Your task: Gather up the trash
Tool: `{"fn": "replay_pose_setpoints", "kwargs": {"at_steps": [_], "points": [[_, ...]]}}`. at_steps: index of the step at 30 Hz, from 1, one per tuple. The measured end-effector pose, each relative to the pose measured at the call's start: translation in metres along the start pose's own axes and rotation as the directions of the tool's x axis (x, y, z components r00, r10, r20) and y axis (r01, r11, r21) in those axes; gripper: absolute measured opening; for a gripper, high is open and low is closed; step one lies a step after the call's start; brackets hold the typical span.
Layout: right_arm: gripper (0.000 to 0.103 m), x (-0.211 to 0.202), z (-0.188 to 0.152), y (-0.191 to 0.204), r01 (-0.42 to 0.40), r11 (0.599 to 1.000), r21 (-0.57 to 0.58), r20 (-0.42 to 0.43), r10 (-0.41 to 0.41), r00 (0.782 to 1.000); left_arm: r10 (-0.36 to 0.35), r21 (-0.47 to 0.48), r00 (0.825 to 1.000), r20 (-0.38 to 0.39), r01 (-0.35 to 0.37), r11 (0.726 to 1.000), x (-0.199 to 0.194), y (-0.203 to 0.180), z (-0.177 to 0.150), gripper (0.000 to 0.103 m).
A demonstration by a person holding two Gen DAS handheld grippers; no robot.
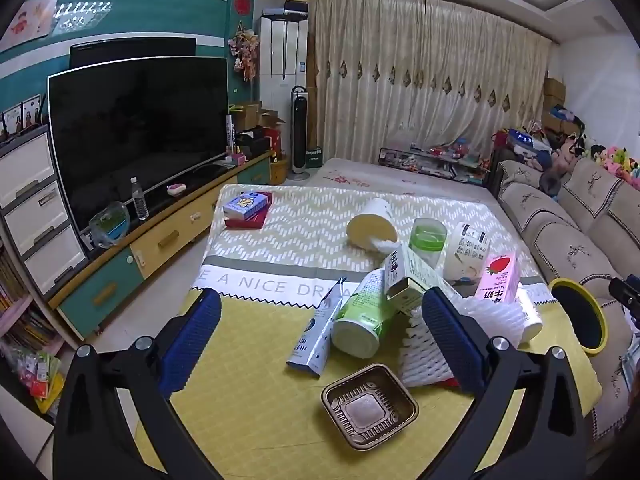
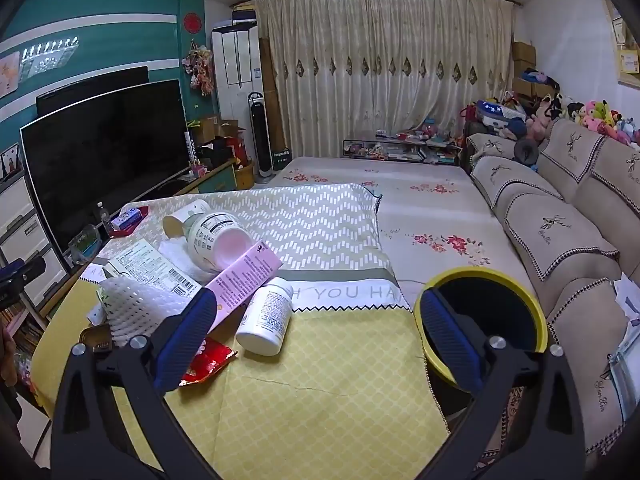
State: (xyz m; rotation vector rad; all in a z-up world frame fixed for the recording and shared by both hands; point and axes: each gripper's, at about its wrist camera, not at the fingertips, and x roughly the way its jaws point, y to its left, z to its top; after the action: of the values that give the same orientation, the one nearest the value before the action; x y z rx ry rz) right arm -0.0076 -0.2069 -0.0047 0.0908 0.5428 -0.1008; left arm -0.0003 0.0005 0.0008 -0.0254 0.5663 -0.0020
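A table (image 1: pixel 256 360) draped in a yellow and chevron-patterned cloth fills both views, with a beige sofa (image 2: pixel 560 232) along its right side and a large dark television (image 1: pixel 136 132) off to the left. Just beside the table's right edge, between table and sofa, stands a yellow-rimmed trash bin (image 2: pixel 520 292) with a dark inside.

The trash lies in a loose heap on the table's right half. White foam netting (image 1: pixel 496 316) sprawls at the near side, touching a pink strawberry milk carton (image 1: pixel 500 276) and a green-labelled cup (image 1: pixel 364 316) tipped on its side. A silver-blue sachet (image 1: pixel 316 340) lies against that cup. A white pill bottle (image 2: pixel 266 316) rests on its side by the pink carton, and a red wrapper (image 2: pixel 208 364) lies partly under the right gripper's finger. A brown plastic tray (image 1: pixel 370 404) sits alone nearest the left camera.

The left gripper (image 1: pixel 320 340) hangs over the tray with its jaws wide apart, holding nothing. The right gripper (image 2: pixel 320 340) also has its jaws spread, empty, over bare cloth between the pill bottle and the bin.
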Motion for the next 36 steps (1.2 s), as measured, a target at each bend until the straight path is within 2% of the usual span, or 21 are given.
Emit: {"fn": "replay_pose_setpoints", "kwargs": {"at_steps": [5, 9, 19, 36], "points": [[0.097, 0.001, 0.001, 0.000, -0.001, 1.000, -0.001, -0.004, 0.001, 1.000, 0.012, 0.000, 1.000, 0.022, -0.012, 1.000, -0.001, -0.005, 0.004, 0.099], [0.097, 0.004, -0.003, 0.002, -0.006, 1.000, 0.000, -0.007, 0.006, 1.000, -0.024, -0.036, 0.998, 0.050, 0.026, 0.999, -0.013, 0.011, 0.000, 0.099], [0.097, 0.014, -0.004, 0.003, -0.007, 1.000, 0.003, -0.025, 0.007, 1.000, -0.017, 0.019, 1.000, 0.013, 0.017, 1.000, -0.001, -0.002, -0.007, 0.099], [0.097, 0.015, -0.003, 0.003, -0.014, 1.000, 0.003, -0.034, 0.014, 0.999, -0.018, 0.032, 1.000, -0.005, 0.018, 0.999, 0.003, -0.007, -0.009, 0.099]]}}
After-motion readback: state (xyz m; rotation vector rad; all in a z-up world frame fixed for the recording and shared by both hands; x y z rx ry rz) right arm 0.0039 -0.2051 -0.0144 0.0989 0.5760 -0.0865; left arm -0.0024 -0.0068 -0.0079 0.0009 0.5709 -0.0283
